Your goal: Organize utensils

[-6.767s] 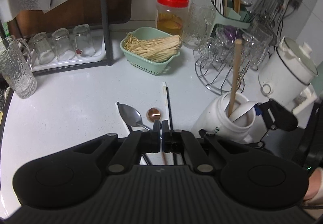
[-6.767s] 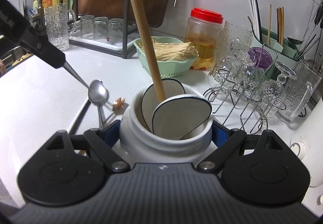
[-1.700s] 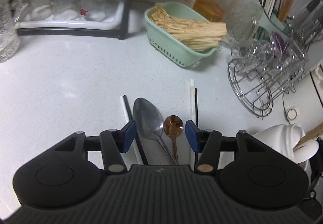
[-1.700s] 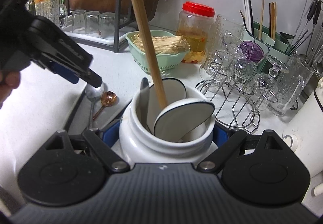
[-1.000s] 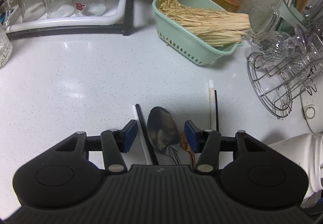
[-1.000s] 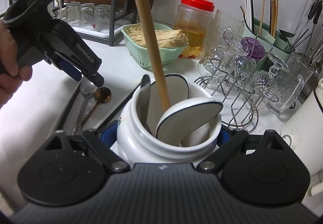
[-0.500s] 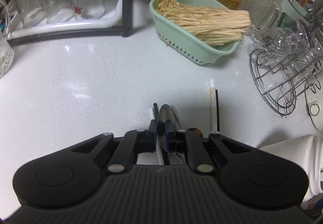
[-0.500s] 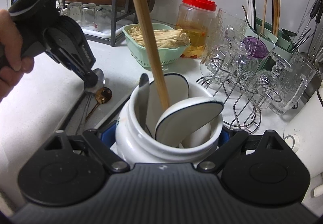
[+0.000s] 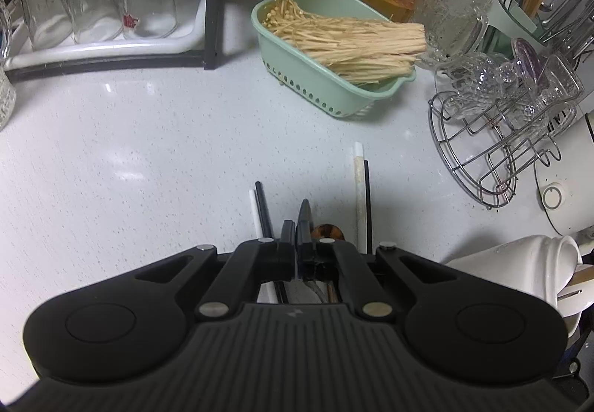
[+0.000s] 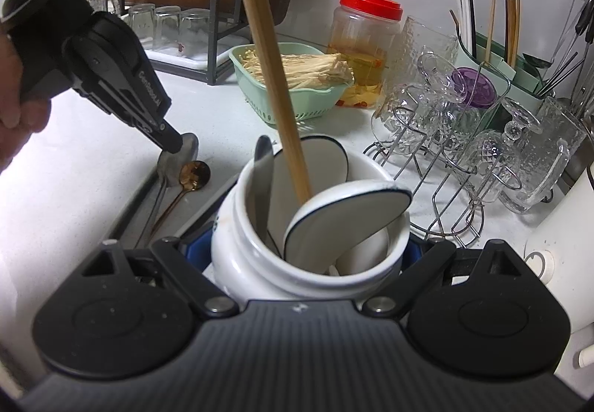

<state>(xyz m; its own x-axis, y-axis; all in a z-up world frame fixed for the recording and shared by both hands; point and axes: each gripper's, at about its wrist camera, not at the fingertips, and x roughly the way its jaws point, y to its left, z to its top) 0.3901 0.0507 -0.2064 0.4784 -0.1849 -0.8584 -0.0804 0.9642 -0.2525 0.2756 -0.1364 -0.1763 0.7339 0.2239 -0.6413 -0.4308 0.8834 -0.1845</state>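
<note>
I have the white counter [image 9: 148, 137] in front of me, with a glass rack, a green basket [image 9: 319, 85] of pale mushrooms and a wire stand [image 9: 493, 152] of glassware along the back. My right gripper [image 10: 308, 256] has its jaws clamped around the white jar [image 10: 256, 259], one blue pad on each flank. The jar stands on the counter and holds a long wooden handle [image 10: 271, 77], two white ladles with dark rims and a steel spoon. My left gripper [image 9: 297, 226] points steeply down, jaws together on the bowl of the silver spoon [image 10: 187, 150], which shows edge-on between the tips. The spoon's handle runs back along the counter. Just beside it lies the copper spoon [image 10: 195, 174], and chopsticks [image 9: 362, 196] lie on either side of both.
</note>
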